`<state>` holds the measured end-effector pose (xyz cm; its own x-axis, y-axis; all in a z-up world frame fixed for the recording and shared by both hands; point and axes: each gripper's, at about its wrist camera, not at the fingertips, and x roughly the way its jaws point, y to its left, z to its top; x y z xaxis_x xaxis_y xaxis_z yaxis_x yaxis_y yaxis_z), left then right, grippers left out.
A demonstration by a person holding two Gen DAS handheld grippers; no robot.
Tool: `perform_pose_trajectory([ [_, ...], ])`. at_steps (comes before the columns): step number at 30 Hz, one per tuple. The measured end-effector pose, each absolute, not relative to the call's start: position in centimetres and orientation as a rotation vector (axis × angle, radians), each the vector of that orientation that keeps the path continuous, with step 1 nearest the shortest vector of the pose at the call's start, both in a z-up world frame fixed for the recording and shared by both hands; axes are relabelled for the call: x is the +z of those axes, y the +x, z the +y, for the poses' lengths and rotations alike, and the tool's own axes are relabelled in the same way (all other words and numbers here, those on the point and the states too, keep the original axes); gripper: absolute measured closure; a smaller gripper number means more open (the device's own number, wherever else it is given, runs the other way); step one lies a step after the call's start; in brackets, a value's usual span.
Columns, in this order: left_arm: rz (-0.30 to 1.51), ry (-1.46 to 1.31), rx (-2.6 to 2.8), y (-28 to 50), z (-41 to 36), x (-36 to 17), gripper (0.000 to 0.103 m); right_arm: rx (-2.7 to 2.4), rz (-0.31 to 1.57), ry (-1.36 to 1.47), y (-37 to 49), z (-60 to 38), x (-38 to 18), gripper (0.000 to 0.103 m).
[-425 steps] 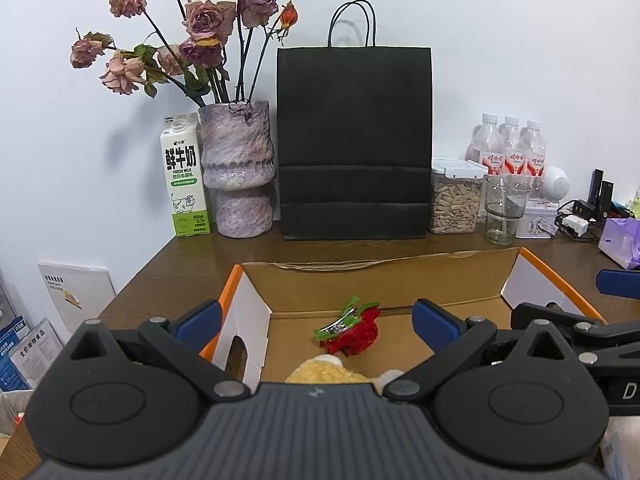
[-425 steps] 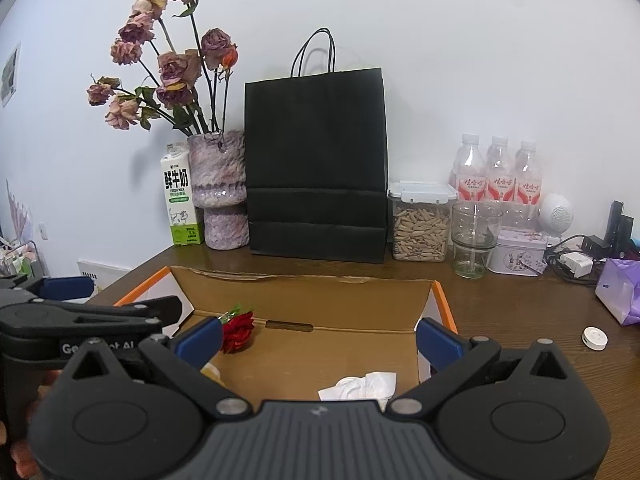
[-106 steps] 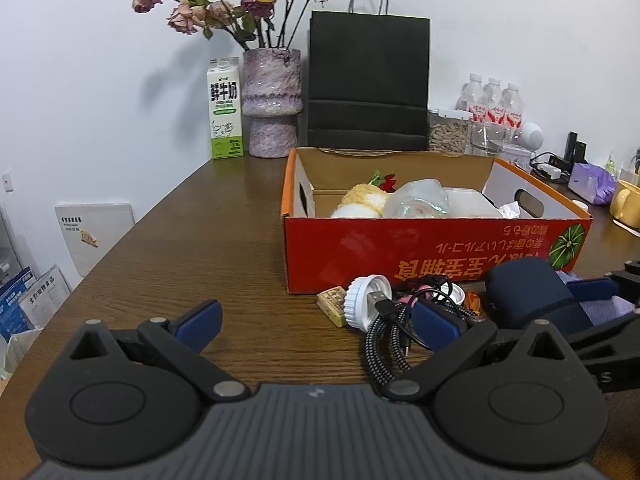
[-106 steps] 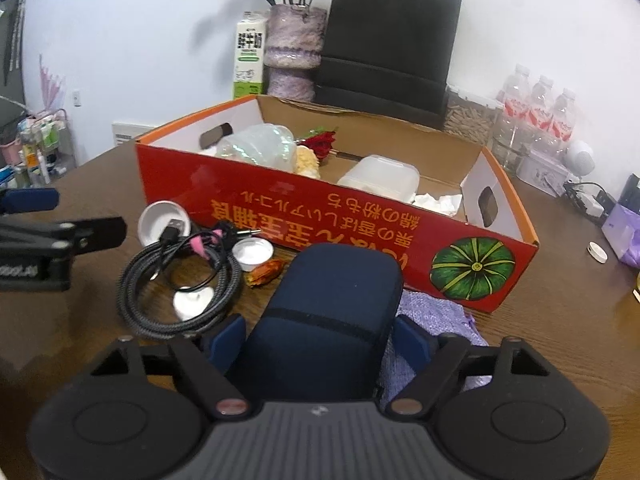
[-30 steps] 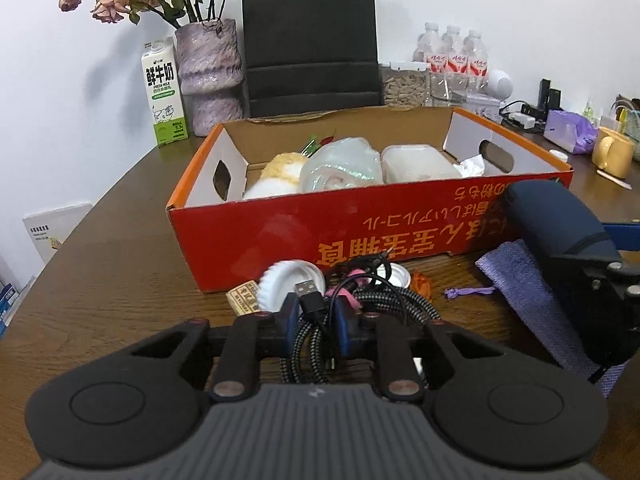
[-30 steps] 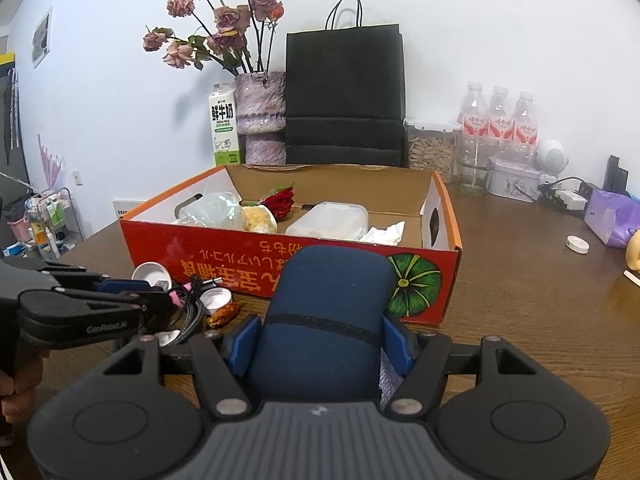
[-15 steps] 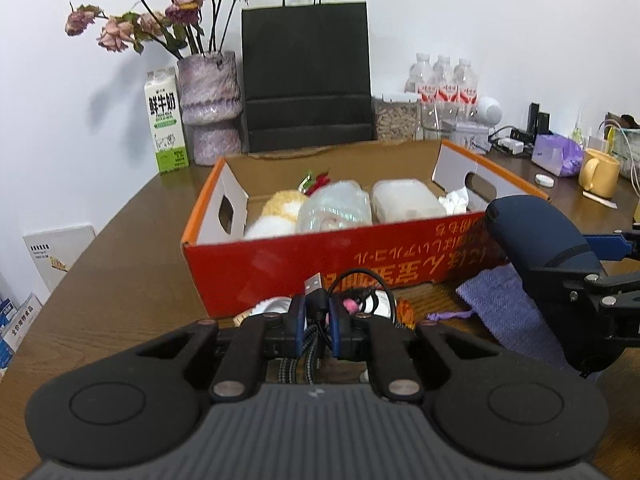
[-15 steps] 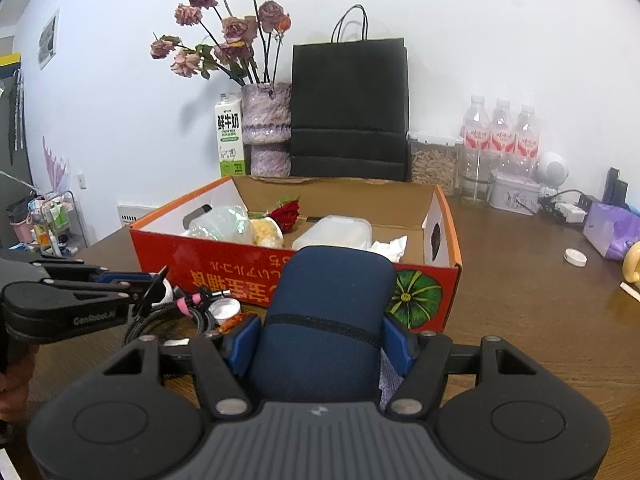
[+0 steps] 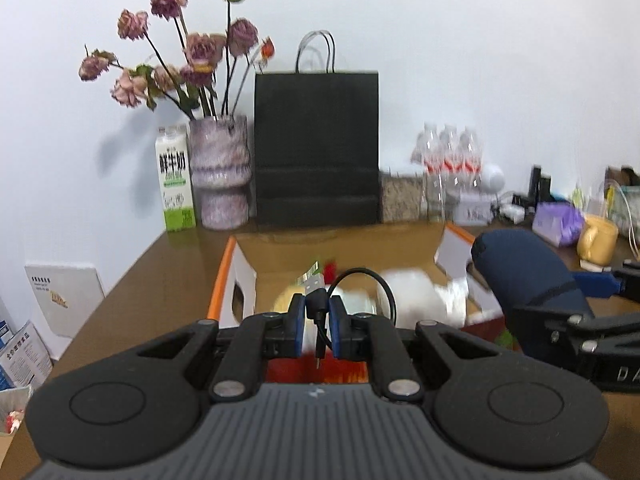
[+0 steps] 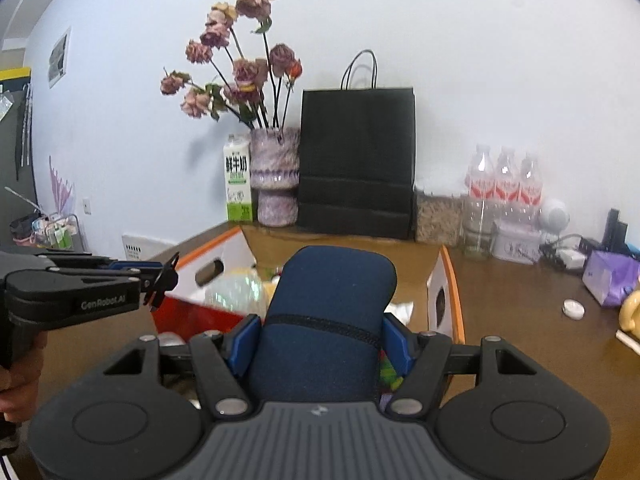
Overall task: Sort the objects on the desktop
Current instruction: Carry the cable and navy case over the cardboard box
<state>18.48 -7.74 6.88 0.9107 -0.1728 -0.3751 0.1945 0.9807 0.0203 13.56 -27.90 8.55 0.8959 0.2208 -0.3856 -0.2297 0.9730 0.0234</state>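
Here the navy case (image 10: 328,320) lies lengthwise away from the right gripper (image 10: 320,342), clamped above the box (image 10: 452,280). The left gripper (image 9: 317,326) pinches a black cable (image 9: 320,308), plug up.

Plain white wall (image 9: 460,40) behind a brown wooden table (image 9: 168,256), a small picture (image 10: 59,57) at left.

"GenRobot.AI" on left gripper (image 10: 160,280) body; "鲜牛奶" on milk carton (image 10: 238,184).
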Motion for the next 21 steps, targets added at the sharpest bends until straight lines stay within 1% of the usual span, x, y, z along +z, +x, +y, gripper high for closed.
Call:
perform_pose_trajectory([
  [6, 0.335, 0.034, -0.176, 21.8, -7.8, 8.6, 0.09, 0.221, 0.363, -0.023, 17.1, -27.5, 10.3, 0.039],
  [11, 0.331, 0.019, -0.157, 25.1, -7.9, 9.1, 0.09, 0.198, 0.366, -0.009, 21.2, -28.1, 10.6, 0.039],
  [16, 0.36, 0.001, -0.134, 28.1, -8.0, 8.2, 0.09, 0.172, 0.404, -0.014, 25.6, -29.3, 9.7, 0.039],
  [21, 0.41, -0.007, -0.108, 30.1, -7.7, 6.5, 0.09, 0.137, 0.458, -0.024, 28.6, -30.6, 7.4, 0.039],
])
